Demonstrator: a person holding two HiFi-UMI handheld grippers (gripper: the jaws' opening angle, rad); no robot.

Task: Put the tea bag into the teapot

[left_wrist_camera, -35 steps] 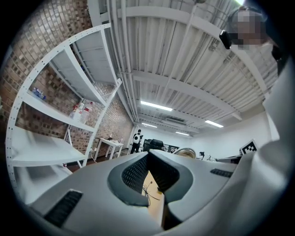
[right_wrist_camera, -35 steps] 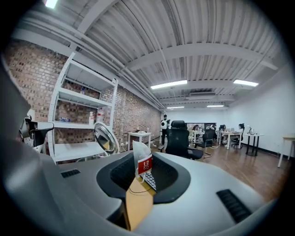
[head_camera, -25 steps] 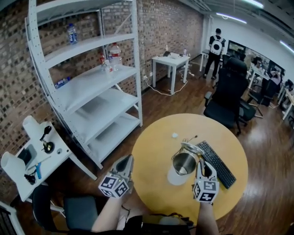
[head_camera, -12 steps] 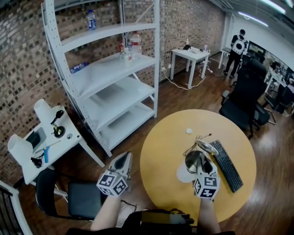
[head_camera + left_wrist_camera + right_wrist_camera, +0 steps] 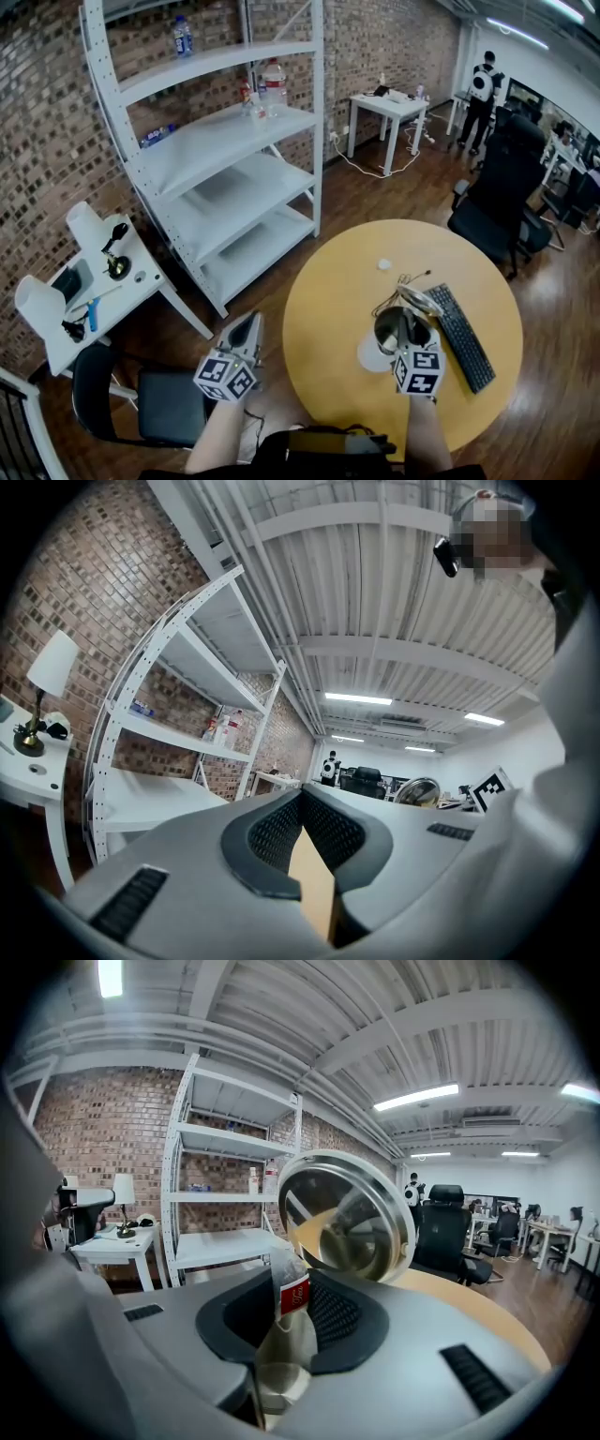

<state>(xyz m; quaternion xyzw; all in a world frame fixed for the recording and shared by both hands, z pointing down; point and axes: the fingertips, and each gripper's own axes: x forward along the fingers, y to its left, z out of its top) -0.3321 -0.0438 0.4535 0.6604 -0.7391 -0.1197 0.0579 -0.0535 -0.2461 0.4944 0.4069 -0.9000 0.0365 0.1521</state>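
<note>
Your right gripper [image 5: 410, 345] grips the tea bag [image 5: 285, 1327] just before the teapot [image 5: 347, 1215] mouth, and your left gripper [image 5: 248, 326] is closed, empty, beside the worktop [image 5: 323, 300].

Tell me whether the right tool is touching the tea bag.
Touching. The right gripper view shows the tea bag standing between the jaws of the right tool, with both jaws closed against it.

- One shiny round steel teapot [image 5: 390, 326] is standing on the round yellow wooden table [image 5: 328, 281].
- One flat black keyboard [image 5: 461, 337] is lying on that table.
- One pale red-tagged tea bag [image 5: 289, 1309] is hanging above it.
</note>
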